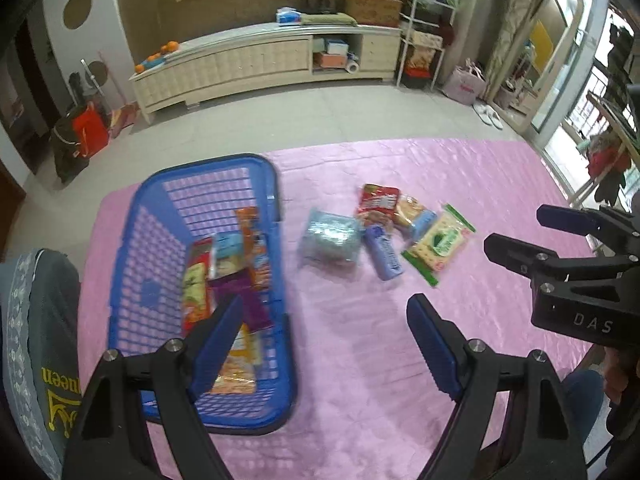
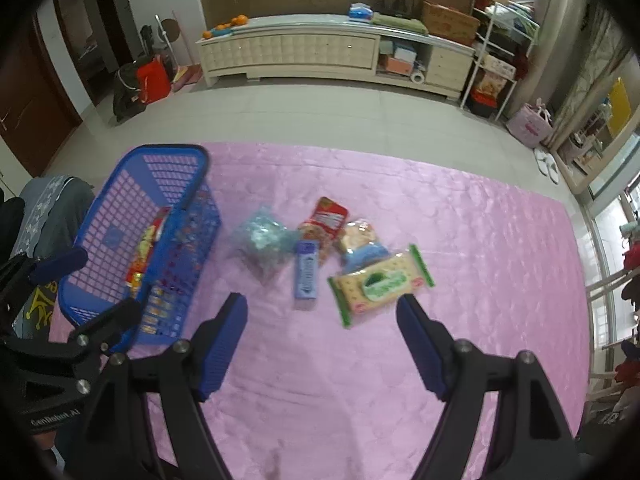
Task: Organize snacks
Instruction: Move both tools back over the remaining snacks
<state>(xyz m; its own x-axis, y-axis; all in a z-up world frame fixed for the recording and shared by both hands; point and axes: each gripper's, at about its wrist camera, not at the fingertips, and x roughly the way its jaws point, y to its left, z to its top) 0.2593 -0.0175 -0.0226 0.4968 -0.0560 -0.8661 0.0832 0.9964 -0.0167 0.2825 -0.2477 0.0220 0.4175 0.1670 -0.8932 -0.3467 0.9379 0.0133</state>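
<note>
A blue plastic basket [image 1: 276, 184] [image 2: 176, 152] sits on the left of the pink tablecloth [image 1: 360, 340] and holds several snack packets, among them a purple one [image 1: 250, 300]. Loose snacks lie on the cloth to its right: a light blue bag [image 1: 328, 240] [image 2: 262, 242], a red packet [image 1: 378, 202] [image 2: 326, 216], a blue stick pack [image 1: 384, 254] [image 2: 306, 274], a biscuit pack [image 1: 412, 214] [image 2: 362, 240] and a green-edged cracker pack [image 1: 438, 244] [image 2: 380, 284]. My left gripper [image 1: 324, 344] is open and empty by the basket's near right rim. My right gripper [image 2: 322, 340] is open and empty, just short of the cracker pack.
A grey printed cloth [image 1: 36, 340] lies over something at the table's left edge. Beyond the table is tiled floor, a long cream cabinet [image 1: 260, 64] and a shelf rack [image 1: 424, 40]. The table's far edge [image 2: 360, 148] runs behind the snacks.
</note>
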